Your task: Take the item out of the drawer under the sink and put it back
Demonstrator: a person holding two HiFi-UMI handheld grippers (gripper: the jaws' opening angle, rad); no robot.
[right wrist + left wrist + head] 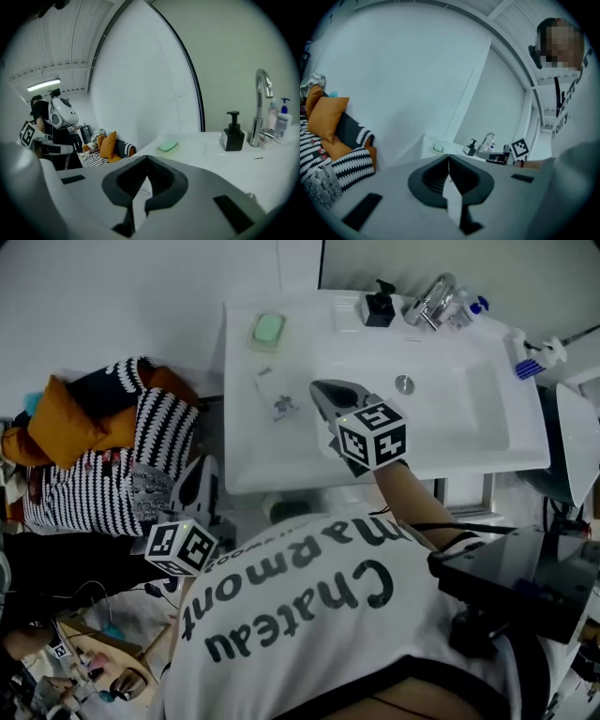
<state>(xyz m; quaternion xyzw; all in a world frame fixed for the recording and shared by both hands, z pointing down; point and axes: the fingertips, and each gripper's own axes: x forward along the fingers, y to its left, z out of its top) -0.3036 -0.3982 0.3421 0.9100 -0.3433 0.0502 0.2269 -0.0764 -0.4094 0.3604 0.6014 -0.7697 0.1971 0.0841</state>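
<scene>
Looking along the right gripper point(147, 157), we see its two jaws pressed together tip to tip, with nothing caught between them. It hangs over the white countertop point(281, 446) of the sink. A small flat packet point(278, 401) lies on that countertop just past the tips and a little to their left, near them but not touched. We take it for the task's item, though we cannot make out what it is. Farther ahead of the same tips rests a green bar of soap point(168, 146). Off to their right stand a black pump dispenser point(233, 131) and the curved tap point(260, 108), with the basin point(487, 427) on that same side. The left gripper point(448, 156) is likewise closed, its jaws meeting along one line and gripping nothing. From the head view we find it lower than the countertop and off the sink's left front corner. The black-and-white striped cushions point(344, 164) and an orange pillow point(326, 117) lie to its left. Ahead and to its right we see the sink top and the marker cube point(520, 149) of the right gripper.
</scene>
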